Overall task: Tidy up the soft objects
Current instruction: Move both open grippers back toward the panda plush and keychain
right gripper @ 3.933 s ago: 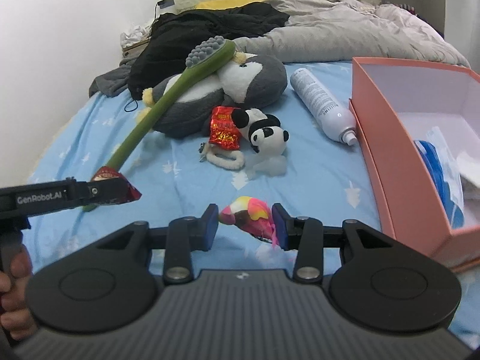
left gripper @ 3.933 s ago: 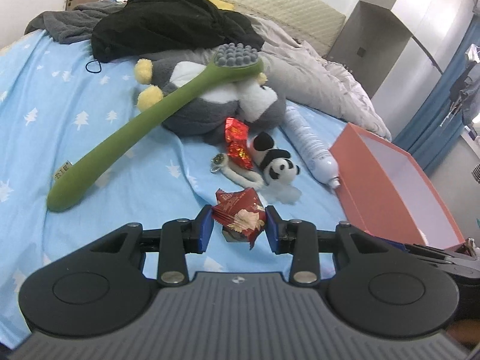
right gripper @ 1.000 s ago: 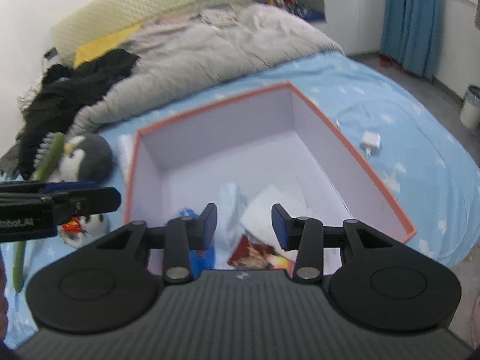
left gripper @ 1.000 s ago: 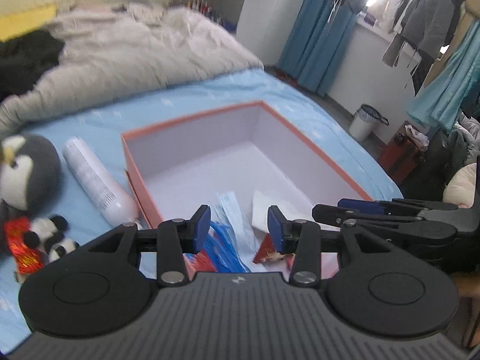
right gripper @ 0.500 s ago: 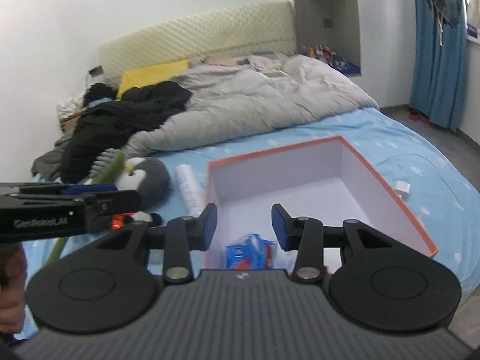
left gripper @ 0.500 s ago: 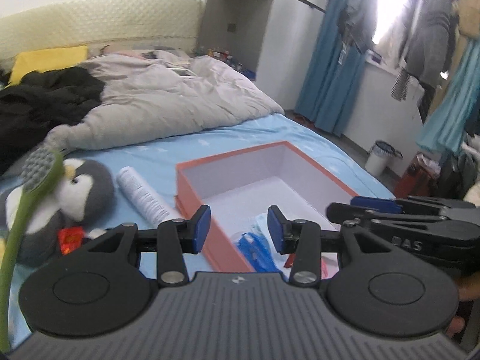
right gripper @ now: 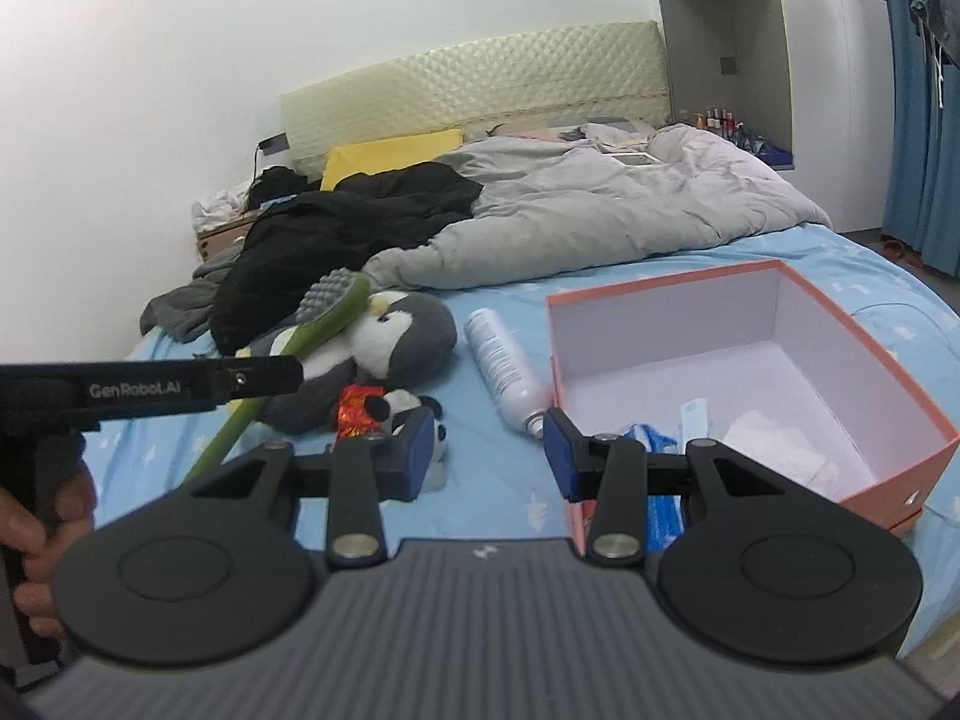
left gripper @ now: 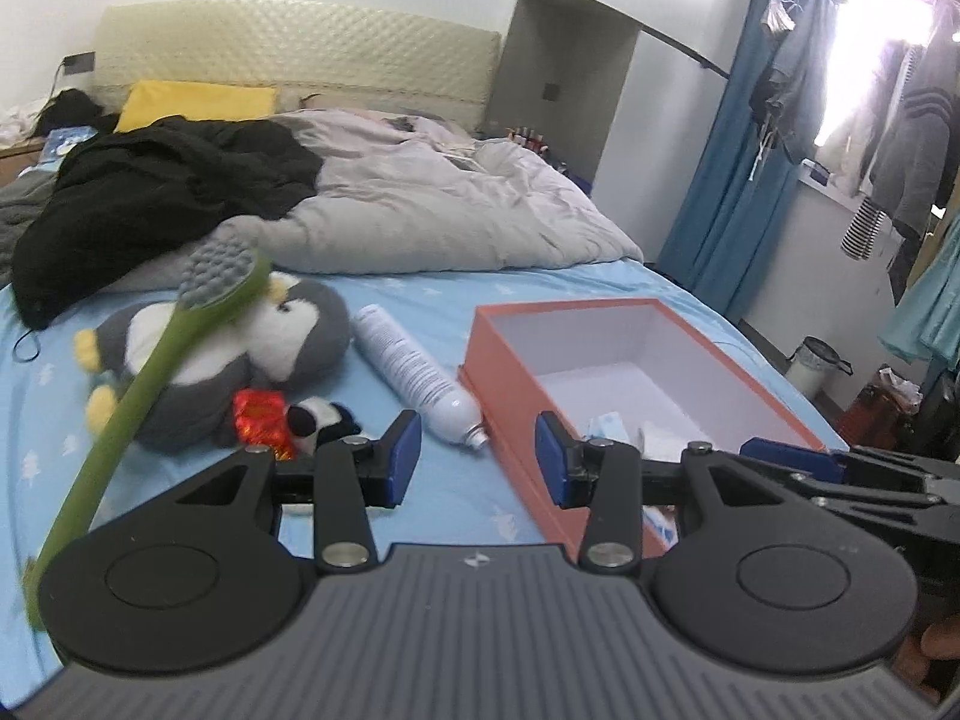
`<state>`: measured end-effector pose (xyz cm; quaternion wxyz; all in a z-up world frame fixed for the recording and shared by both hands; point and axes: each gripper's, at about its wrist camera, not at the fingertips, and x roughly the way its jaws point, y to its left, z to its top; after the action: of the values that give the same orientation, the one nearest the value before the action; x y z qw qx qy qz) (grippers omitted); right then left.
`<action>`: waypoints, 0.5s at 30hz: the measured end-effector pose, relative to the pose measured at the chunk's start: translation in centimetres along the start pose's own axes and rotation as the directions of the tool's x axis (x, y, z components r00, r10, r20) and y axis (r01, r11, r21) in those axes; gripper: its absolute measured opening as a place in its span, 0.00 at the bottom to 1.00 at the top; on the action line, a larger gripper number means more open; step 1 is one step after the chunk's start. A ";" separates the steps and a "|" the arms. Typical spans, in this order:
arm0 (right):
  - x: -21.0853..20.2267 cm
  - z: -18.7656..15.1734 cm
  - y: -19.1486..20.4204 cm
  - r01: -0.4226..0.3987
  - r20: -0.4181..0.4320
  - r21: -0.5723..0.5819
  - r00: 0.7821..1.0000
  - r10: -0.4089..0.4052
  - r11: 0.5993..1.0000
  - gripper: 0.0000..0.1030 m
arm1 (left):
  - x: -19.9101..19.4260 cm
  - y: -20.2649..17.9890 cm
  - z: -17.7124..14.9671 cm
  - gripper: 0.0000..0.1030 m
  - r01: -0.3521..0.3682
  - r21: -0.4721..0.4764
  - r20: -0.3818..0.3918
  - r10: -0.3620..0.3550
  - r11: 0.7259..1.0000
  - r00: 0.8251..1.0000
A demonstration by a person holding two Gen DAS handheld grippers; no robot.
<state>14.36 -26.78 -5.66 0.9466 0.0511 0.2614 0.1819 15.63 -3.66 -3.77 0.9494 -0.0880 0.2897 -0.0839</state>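
My left gripper point(left gripper: 477, 459) is open and holds nothing, hovering over the blue sheet between the toys and the orange box point(left gripper: 504, 384). My right gripper point(right gripper: 487, 459) is open and holds nothing too, just left of the box point(right gripper: 660, 283). Inside the box lie blue packets point(right gripper: 645, 435) and white tissue point(right gripper: 774, 438). To the left lie a grey penguin plush point(left gripper: 240, 348) point(right gripper: 408, 342), a small panda plush point(left gripper: 318, 417) point(right gripper: 408, 405) and a red packet point(left gripper: 261, 414) point(right gripper: 354, 411).
A green long-handled brush point(left gripper: 150, 372) point(right gripper: 324, 324) leans on the penguin. A white spray bottle point(left gripper: 408, 366) point(right gripper: 504, 372) lies beside the box. A grey duvet point(left gripper: 420, 210) and black clothes point(left gripper: 162, 180) cover the far bed. A hand point(right gripper: 48, 516) grips the left tool.
Both grippers swung left and back from over the box, so the toys and bottle came into view. The snack packets held in the earliest frames are gone from both jaws.
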 end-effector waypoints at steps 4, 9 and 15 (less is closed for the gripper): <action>-0.6 -1.7 1.6 -0.028 -0.005 -0.002 1.000 0.028 1.000 0.42 | -1.6 1.2 -1.8 0.47 -0.033 -0.013 -0.003 0.033 0.999 0.999; -1.3 -3.3 3.1 -0.050 -0.021 0.012 0.999 0.050 0.999 0.42 | -3.2 2.4 -4.5 0.47 -0.060 -0.035 -0.006 0.060 0.998 0.998; -2.2 -5.9 4.6 -0.066 -0.067 0.035 0.995 0.068 0.997 0.42 | -4.6 4.4 -8.3 0.47 -0.098 -0.098 -0.056 0.092 0.990 0.994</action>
<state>8.11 -23.35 -8.79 0.9295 0.0689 0.2947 0.2110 7.67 0.64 -9.08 0.9389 -0.1195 0.3218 -0.0262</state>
